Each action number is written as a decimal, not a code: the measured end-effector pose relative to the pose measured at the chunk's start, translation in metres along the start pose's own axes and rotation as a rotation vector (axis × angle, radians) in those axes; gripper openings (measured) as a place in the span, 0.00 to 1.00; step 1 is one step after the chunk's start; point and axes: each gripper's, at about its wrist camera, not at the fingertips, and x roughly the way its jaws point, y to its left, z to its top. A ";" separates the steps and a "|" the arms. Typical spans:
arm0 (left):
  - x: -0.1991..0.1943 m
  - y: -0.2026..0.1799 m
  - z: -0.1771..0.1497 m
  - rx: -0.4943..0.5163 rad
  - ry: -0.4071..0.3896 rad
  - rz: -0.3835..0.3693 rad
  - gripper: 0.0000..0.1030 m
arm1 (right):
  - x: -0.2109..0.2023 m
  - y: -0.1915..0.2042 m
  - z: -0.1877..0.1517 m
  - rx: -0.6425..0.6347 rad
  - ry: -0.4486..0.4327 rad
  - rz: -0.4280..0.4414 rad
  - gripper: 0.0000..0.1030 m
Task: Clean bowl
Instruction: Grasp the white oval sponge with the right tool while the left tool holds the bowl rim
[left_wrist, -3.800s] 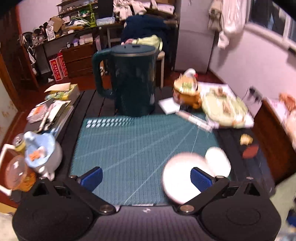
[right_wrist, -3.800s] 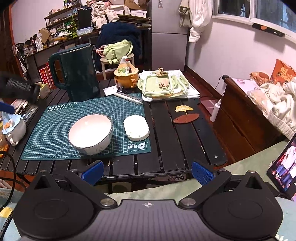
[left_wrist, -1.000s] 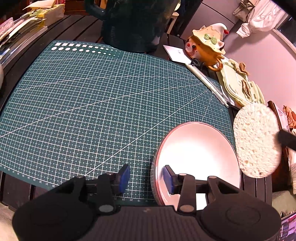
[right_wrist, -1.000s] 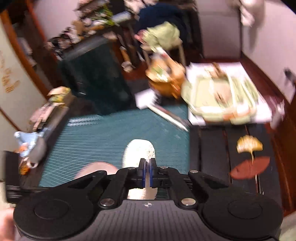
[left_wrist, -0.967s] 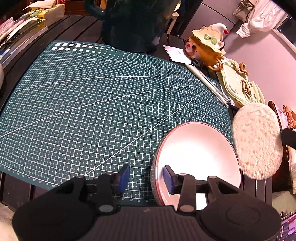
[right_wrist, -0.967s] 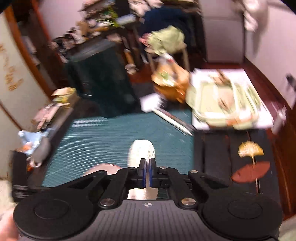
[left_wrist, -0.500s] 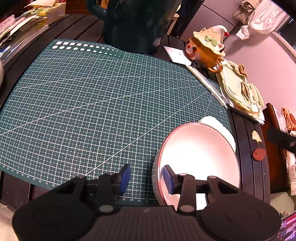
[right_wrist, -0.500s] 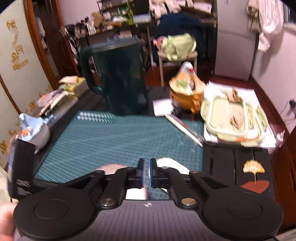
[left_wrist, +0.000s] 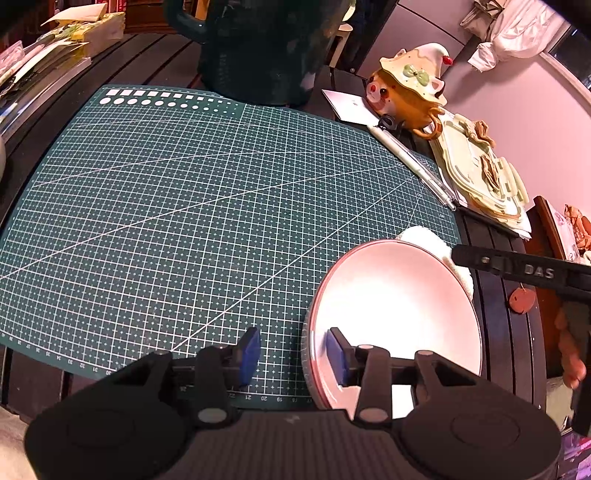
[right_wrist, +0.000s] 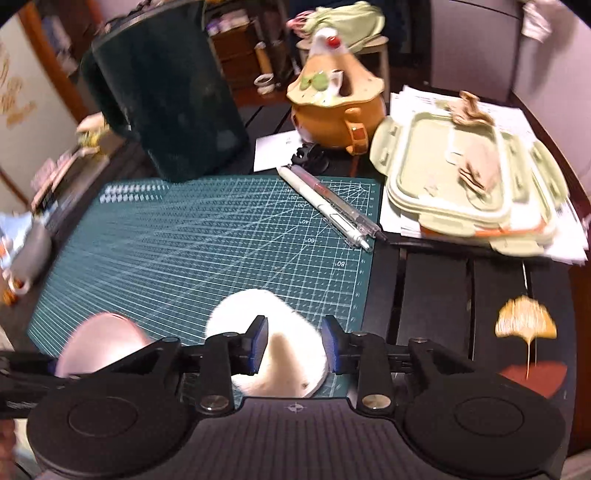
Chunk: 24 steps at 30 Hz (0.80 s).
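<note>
Bowl (left_wrist: 395, 314) sits at the 4 o'clock corner of the green cutting mat (left_wrist: 207, 206) in the left wrist view, white inside with a reddish rim, tilted up on edge. Left claw (left_wrist: 293, 354) straddles its near rim: one blue pad inside the bowl, the other outside over the mat, jaws partly closed. Whether the outer pad touches the wall cannot be told.

Sponge (right_wrist: 273, 347), white and oval, lies flat on the mat just beside the bowl, at the bowl's 1 o'clock in the left view. Right claw (right_wrist: 293, 343) hangs over it with jaws just having opened; the sponge lies between the blue pads, which do not press it.

Bench (right_wrist: 436, 295) is dark slatted wood. Dark green jug (right_wrist: 162, 92) stands at 11 o'clock off the mat's far edge. Orange teapot (right_wrist: 336, 107) at 12 o'clock. Two pens (right_wrist: 328, 206) on the mat's far right corner. Pale green container lids (right_wrist: 469, 177) stacked at 2 o'clock.
</note>
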 end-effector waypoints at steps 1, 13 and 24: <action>0.000 0.000 0.000 0.001 0.000 0.000 0.38 | 0.005 -0.003 0.000 -0.008 0.013 0.011 0.35; 0.000 -0.008 0.000 0.019 -0.008 0.013 0.39 | -0.007 0.005 -0.020 -0.021 -0.056 0.012 0.04; 0.000 0.007 0.001 -0.084 -0.006 -0.038 0.39 | -0.111 0.048 -0.019 -0.018 -0.285 -0.021 0.03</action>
